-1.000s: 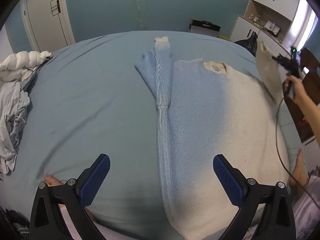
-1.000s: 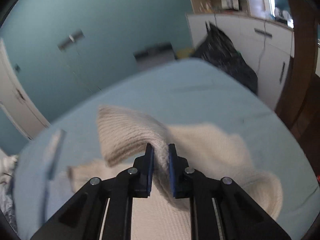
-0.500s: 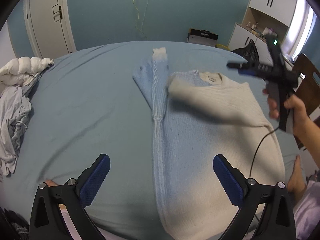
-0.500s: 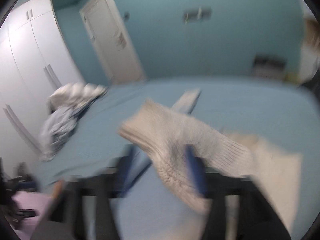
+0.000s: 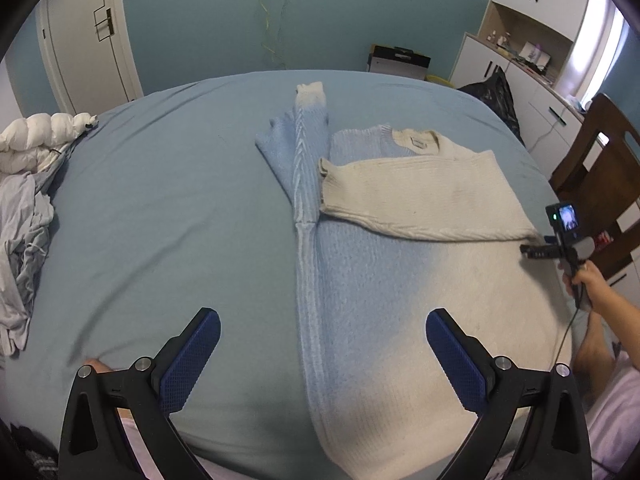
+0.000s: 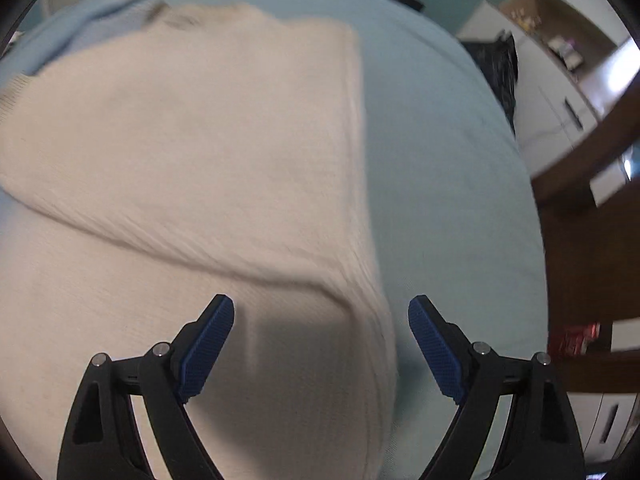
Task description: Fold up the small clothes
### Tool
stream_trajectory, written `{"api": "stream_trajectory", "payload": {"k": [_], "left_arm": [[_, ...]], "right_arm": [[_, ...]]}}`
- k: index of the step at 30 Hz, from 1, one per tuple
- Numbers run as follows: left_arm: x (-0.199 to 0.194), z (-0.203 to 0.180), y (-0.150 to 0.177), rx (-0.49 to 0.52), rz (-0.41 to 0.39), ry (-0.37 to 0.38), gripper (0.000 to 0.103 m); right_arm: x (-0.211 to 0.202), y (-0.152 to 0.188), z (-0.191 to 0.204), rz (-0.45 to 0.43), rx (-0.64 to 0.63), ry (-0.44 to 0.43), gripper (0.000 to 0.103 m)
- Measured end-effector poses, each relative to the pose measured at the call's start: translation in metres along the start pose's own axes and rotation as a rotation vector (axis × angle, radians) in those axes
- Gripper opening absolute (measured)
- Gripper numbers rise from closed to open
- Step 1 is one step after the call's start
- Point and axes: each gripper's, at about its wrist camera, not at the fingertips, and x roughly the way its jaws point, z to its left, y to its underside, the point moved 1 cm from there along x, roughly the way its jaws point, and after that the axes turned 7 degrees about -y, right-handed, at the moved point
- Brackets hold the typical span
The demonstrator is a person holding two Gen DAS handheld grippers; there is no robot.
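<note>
Folding is partway done. Nearest the sweater's [image 5: 384, 288] hem, the left tongs [image 5: 322, 354] hang wide apart above it, holding nothing. At the sweater's right edge, the right tongs [image 6: 320, 340] are spread wide and empty, cloth below them. Farther up the sweater, the cream sleeve [image 5: 416, 200] lies across the chest; the blue sleeve [image 5: 304, 148] lies turned in along the sweater's left side. Sweater lies flat on the bed [image 5: 160, 200]. Judged left: bottom-to-collar fold.

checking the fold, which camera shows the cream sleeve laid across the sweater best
Left wrist view: the cream knitted sleeve lies whole, cuff to shoulder, across the blue-and-cream knitted sweater. The right wrist view shows only a blurred close-up of it.
</note>
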Motion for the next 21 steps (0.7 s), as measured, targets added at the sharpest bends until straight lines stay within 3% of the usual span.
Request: {"api": "stream_trajectory", "payload": {"k": [2, 3, 7, 10, 11, 13, 15, 17, 18, 19, 20, 21], "left_arm": [[0.002, -0.004, 0.0, 0.012, 0.005, -0.01, 0.103], [0.001, -0.005, 0.0, 0.019, 0.005, -0.017, 0.103], [-0.006, -0.007, -0.002, 0.041, -0.029, -0.04, 0.103], [-0.006, -0.006, -0.001, 0.049, -0.029, -0.036, 0.103], [-0.005, -0.006, 0.0, 0.05, -0.023, -0.032, 0.103], [-0.003, -0.004, 0.001, 0.05, -0.012, -0.027, 0.103], [-0.003, -0.004, 0.0, 0.045, -0.012, -0.029, 0.103], [-0.005, -0.002, -0.002, 0.031, -0.018, -0.021, 0.103], [-0.006, -0.001, -0.002, 0.024, -0.018, -0.014, 0.103], [-0.006, -0.001, -0.003, 0.019, -0.019, -0.005, 0.103], [-0.006, -0.001, -0.002, 0.017, -0.019, 0.001, 0.103], [-0.005, 0.0, -0.002, 0.016, -0.019, 0.005, 0.103]], "right_arm": [[0.019, -0.006, -0.013, 0.038, 0.067, -0.057, 0.085], [0.018, -0.012, -0.029, 0.01, 0.137, -0.109, 0.085], [0.002, -0.027, -0.1, -0.159, 0.44, -0.151, 0.086], [0.007, -0.009, -0.145, -0.163, 0.636, -0.048, 0.086], [0.011, 0.0, -0.155, -0.158, 0.691, -0.056, 0.087], [0.033, 0.019, -0.166, -0.119, 0.792, -0.16, 0.092], [0.025, 0.02, -0.153, -0.177, 0.647, -0.172, 0.1], [0.012, 0.009, -0.142, -0.125, 0.528, -0.115, 0.1], [0.0, 0.003, -0.142, -0.092, 0.514, -0.073, 0.1], [-0.016, -0.004, -0.143, -0.081, 0.503, 0.025, 0.1], [-0.029, -0.009, -0.141, -0.097, 0.493, 0.087, 0.1], [-0.056, -0.015, -0.132, -0.173, 0.47, 0.16, 0.1]]}}
